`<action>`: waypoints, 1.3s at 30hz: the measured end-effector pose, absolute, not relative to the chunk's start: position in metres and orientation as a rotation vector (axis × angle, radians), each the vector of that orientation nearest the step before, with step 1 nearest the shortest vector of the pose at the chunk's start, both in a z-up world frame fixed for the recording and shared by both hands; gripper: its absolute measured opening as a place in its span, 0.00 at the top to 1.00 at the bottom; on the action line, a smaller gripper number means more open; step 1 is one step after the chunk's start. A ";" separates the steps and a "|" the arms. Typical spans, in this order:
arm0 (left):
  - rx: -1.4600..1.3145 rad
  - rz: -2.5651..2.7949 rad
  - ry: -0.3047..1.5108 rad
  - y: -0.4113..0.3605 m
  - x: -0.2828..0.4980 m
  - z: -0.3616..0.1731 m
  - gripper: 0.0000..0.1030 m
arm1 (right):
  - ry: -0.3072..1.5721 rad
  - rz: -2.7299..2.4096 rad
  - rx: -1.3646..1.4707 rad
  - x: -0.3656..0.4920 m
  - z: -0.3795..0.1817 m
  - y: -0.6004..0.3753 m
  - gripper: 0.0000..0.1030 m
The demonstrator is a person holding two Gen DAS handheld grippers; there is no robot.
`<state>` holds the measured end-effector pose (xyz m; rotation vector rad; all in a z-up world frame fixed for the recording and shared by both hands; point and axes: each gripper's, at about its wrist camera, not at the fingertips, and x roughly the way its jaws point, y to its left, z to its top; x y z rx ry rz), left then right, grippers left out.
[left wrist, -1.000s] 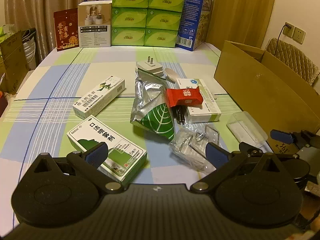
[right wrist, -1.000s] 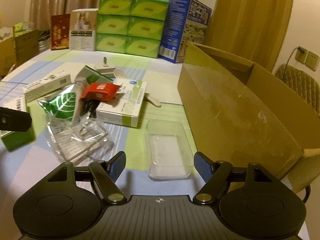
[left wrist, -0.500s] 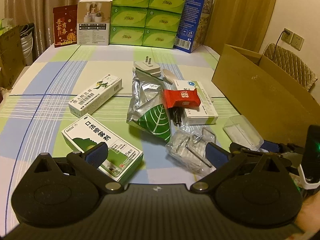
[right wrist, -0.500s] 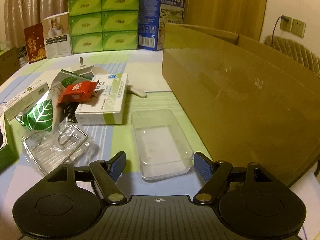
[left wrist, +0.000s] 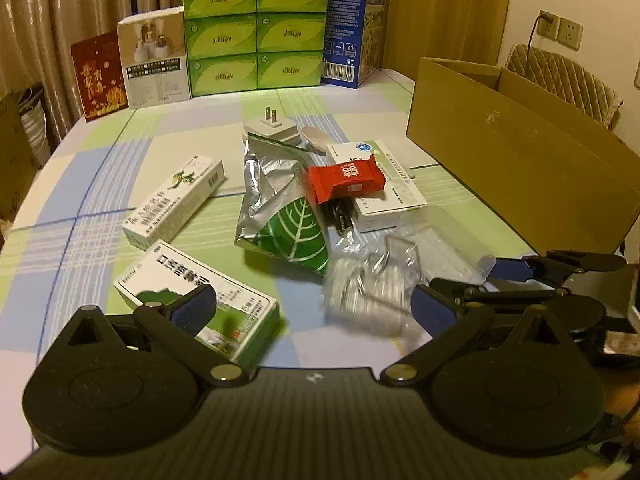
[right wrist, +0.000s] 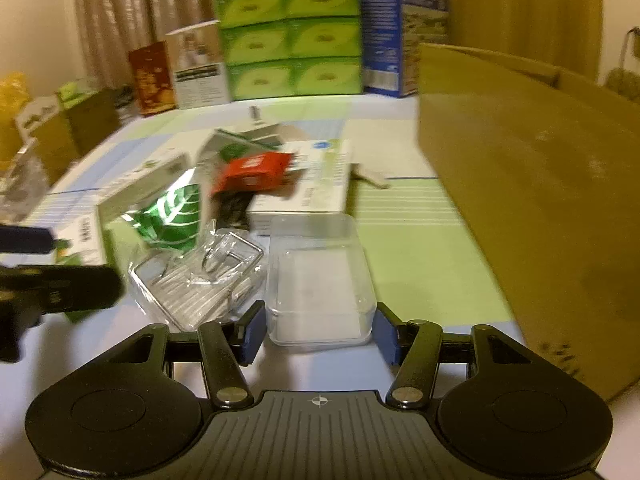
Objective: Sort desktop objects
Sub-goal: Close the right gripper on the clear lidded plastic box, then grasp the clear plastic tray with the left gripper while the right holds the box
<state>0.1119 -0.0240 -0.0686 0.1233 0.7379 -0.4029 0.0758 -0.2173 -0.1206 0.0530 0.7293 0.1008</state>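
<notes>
L gripper (left wrist: 312, 306) jaws wide, empty | R gripper (right wrist: 318, 334) jaws wide, flanking clear box (right wrist: 318, 280)

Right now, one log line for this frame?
right tongs: open, straddling clear plastic case | left tongs: open, empty | cardboard box: right of case
</notes>
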 end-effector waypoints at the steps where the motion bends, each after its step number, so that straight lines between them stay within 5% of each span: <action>1: 0.124 -0.403 0.733 -0.024 0.112 -0.068 0.01 | 0.732 0.131 0.058 0.076 -0.121 -0.215 0.48; 19: 0.422 -0.534 0.653 -0.075 0.094 -0.094 0.11 | 0.754 -0.008 0.089 0.071 -0.117 -0.250 0.48; 23: 0.479 -0.536 0.660 -0.086 0.096 -0.105 0.19 | 0.748 -0.004 0.085 0.070 -0.118 -0.249 0.45; 27: 0.479 -0.531 0.645 -0.090 0.100 -0.108 0.26 | 0.748 -0.015 0.088 0.070 -0.120 -0.250 0.25; 33: 0.414 -0.535 0.675 -0.085 0.110 -0.109 0.47 | 0.725 -0.006 0.065 0.072 -0.121 -0.247 0.25; 39: 0.350 -0.531 0.706 -0.076 0.110 -0.106 0.51 | 0.697 -0.005 0.020 0.081 -0.122 -0.241 0.25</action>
